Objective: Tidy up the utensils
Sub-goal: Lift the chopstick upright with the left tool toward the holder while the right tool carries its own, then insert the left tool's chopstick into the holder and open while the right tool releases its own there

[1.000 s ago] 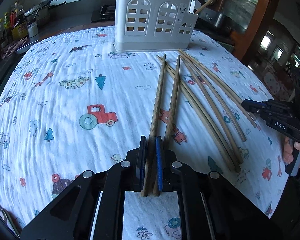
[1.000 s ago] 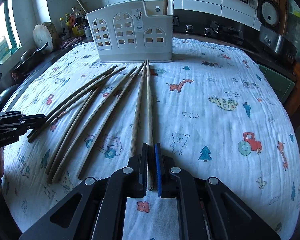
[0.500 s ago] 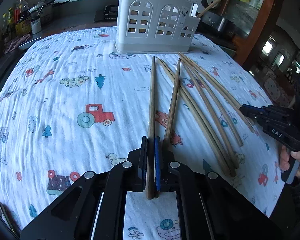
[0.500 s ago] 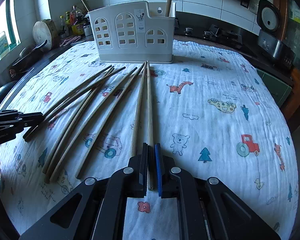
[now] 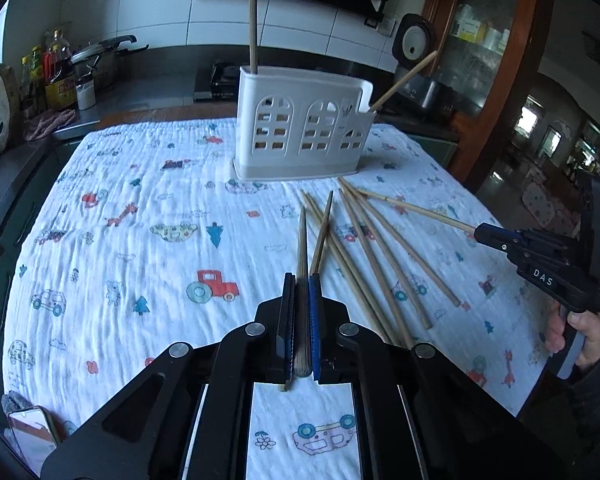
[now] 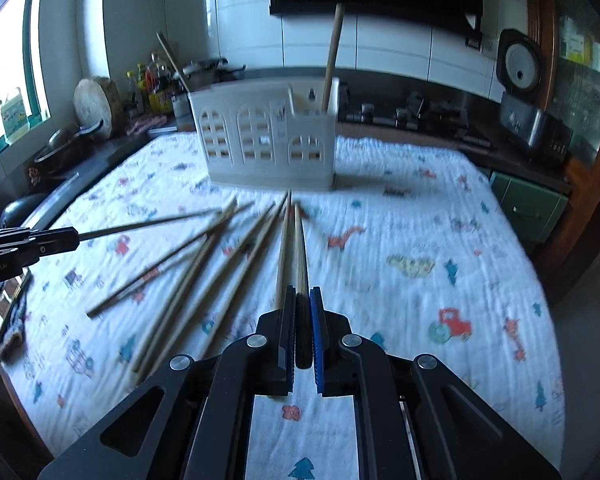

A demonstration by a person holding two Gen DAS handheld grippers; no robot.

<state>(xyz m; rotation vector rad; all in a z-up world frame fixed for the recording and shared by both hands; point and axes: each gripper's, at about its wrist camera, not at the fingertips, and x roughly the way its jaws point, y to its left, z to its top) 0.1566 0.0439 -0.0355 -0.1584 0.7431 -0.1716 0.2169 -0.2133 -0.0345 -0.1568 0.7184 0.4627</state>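
Note:
My left gripper (image 5: pixel 301 280) is shut on a wooden chopstick (image 5: pixel 302 248), lifted off the cloth and pointing toward the white utensil caddy (image 5: pixel 300 142). My right gripper (image 6: pixel 301 294) is shut on another chopstick (image 6: pixel 299 248), also raised; it shows at the right of the left wrist view (image 5: pixel 480 232) holding its stick (image 5: pixel 416 210). Several chopsticks (image 5: pixel 376 256) lie fanned on the cloth in front of the caddy. Two chopsticks (image 5: pixel 253 28) stand in the caddy.
The table wears a white cartoon-print cloth (image 5: pixel 140 240). A phone (image 5: pixel 32 432) lies at the near left edge. Bottles and a pot (image 5: pixel 60 76) stand on the counter at back left; a rice cooker (image 6: pixel 520 64) stands at back right.
Both grippers have lifted their chopsticks off the cloth and risen, tilting toward the caddy. The loose chopsticks stay on the table.

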